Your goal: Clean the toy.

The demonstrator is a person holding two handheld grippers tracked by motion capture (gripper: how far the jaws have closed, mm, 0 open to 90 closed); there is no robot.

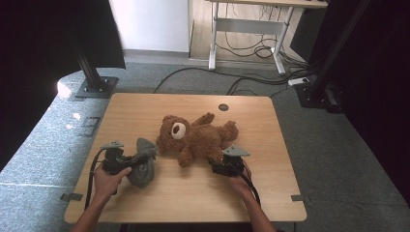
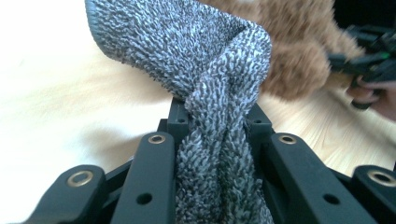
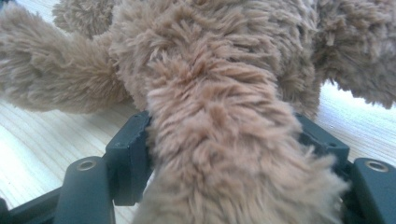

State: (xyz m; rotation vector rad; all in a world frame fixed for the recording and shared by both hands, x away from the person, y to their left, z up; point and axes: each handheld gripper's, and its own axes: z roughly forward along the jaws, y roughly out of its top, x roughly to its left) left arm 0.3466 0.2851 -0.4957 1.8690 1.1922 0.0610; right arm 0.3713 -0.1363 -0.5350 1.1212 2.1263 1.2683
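Note:
A brown teddy bear [image 1: 196,135] lies on its back in the middle of the wooden table [image 1: 193,193]. To its left hangs a grey knitted cloth [image 1: 143,166], bunched and pinched between the jaws of my left gripper [image 1: 134,162]. In the left gripper view the cloth [image 2: 210,70] rises out of the left gripper [image 2: 217,116] and folds over, with the bear [image 2: 289,56] behind it. My right gripper [image 1: 213,164] is at the bear's lower leg. In the right gripper view that furry leg [image 3: 215,93] lies between the wide jaws of the right gripper [image 3: 222,135], uncompressed.
A round dark grommet [image 1: 223,107] sits near the table's far edge. Beyond the table, cables [image 1: 251,82] run over the grey carpet, a white desk frame [image 1: 246,29] stands at the back, and black stands [image 1: 94,77] flank both sides.

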